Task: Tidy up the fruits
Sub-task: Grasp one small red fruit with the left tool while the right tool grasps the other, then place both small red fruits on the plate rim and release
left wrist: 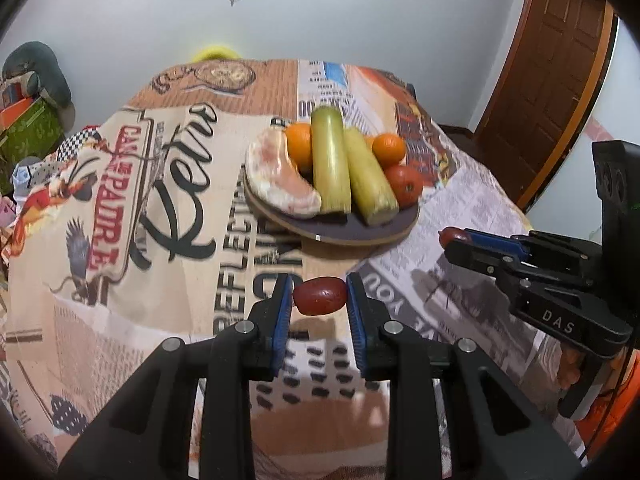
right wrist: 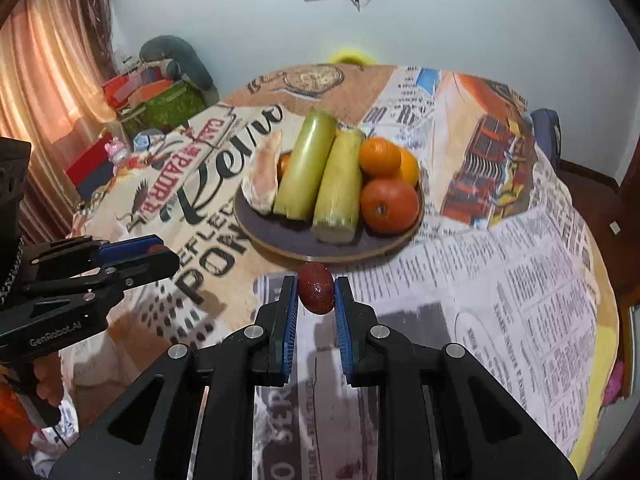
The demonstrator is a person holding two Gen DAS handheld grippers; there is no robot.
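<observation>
The left gripper (left wrist: 320, 294) is clamped on a small dark-red fruit (left wrist: 320, 296), which lies crosswise between the blue pads (left wrist: 282, 320) near their tips, held above the printed tablecloth (left wrist: 160, 200). The right gripper (right wrist: 316, 294) is likewise closed on a second dark-red fruit (right wrist: 316, 288), this one standing on end between its pads, glossy with a small bright glint on its skin.

The left wrist view shows the right gripper (left wrist: 454, 240) from the side at the right edge, with only the red end of its fruit peeking past the fingers. The right wrist view shows the left gripper (right wrist: 160, 250) at the left edge, where just a sliver of red shows behind the blue pad.

Beyond both grippers, in the middle of the table, sits a round dark plate (right wrist: 280, 240) with a pale wooden rim. On it lie a peeled pomelo segment (left wrist: 276, 176), two long pale-green stalks side by side (right wrist: 320, 176), two oranges (right wrist: 380, 158) and a red tomato (right wrist: 388, 204), all packed close together and touching. The tomato shows fully in the right wrist view, while in the left one it is partly hidden by a stalk.
</observation>
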